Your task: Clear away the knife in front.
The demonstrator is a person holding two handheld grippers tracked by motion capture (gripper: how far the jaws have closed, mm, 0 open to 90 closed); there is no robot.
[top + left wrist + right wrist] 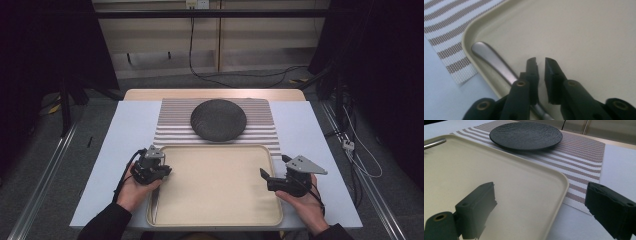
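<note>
A pale blue-white desk (pixel 310 150) with a light wood strip along its far edge. On it lies a placemat (pixel 260 117) woven in brown and white stripes. A round plate (pixel 218 120) is dark charcoal with a rough, mottled texture. The tray (pixel 215 220) is plain cream-beige. A utensil handle (pixel 491 58) in it is shiny silver. Each hand-held gripper (pixel 152 167) is black; the right hand-held gripper (pixel 274 176) carries a grey plate.

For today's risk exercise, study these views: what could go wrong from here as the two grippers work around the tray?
1. The metal utensil lies flat against the tray wall, beside the narrowly parted left gripper; pinching it there may slip or scrape.
2. The right gripper straddles the tray's rim, jaws wide apart; closing and lifting could tilt the tray and slide the utensil.
3. A shoved tray could drag the striped mat and the dark plate.
</note>
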